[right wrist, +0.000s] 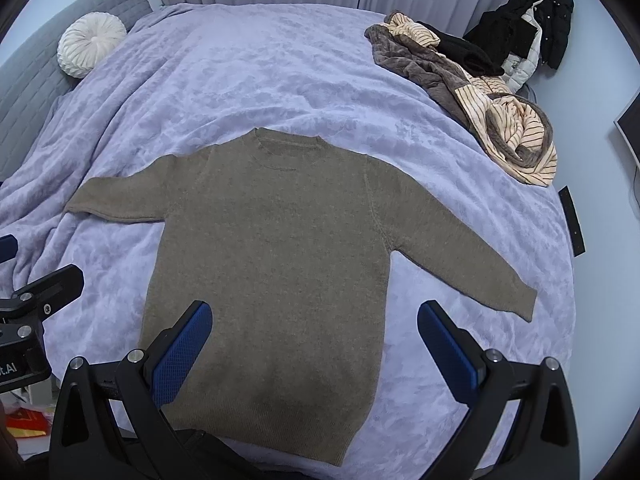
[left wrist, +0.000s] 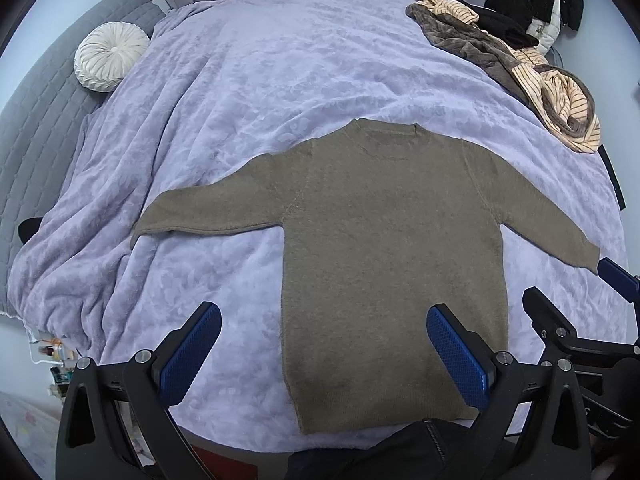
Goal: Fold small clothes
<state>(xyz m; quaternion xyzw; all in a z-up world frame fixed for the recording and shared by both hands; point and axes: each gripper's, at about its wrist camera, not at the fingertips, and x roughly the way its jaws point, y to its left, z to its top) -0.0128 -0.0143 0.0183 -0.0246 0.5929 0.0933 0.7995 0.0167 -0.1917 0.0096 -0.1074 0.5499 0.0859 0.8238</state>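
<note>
An olive-brown knit sweater [left wrist: 384, 248] lies flat on the lavender blanket [left wrist: 248, 92], both sleeves spread outward and the hem toward me; the right wrist view shows the sweater [right wrist: 272, 264] too. My left gripper [left wrist: 324, 320] hovers open above the sweater's lower left side, nothing between its blue pads. My right gripper [right wrist: 314, 320] hangs open above the lower right part of the body, also empty. The right gripper's fingers [left wrist: 616, 276] show at the right edge of the left wrist view, near the right cuff.
A heap of striped cream and brown fleece clothes [right wrist: 480, 92] lies at the bed's far right, dark jackets [right wrist: 532, 28] behind it. A round white cushion [left wrist: 110, 56] rests on a grey pillow [left wrist: 44, 120] far left. Bare blanket [right wrist: 240, 60] surrounds the sweater.
</note>
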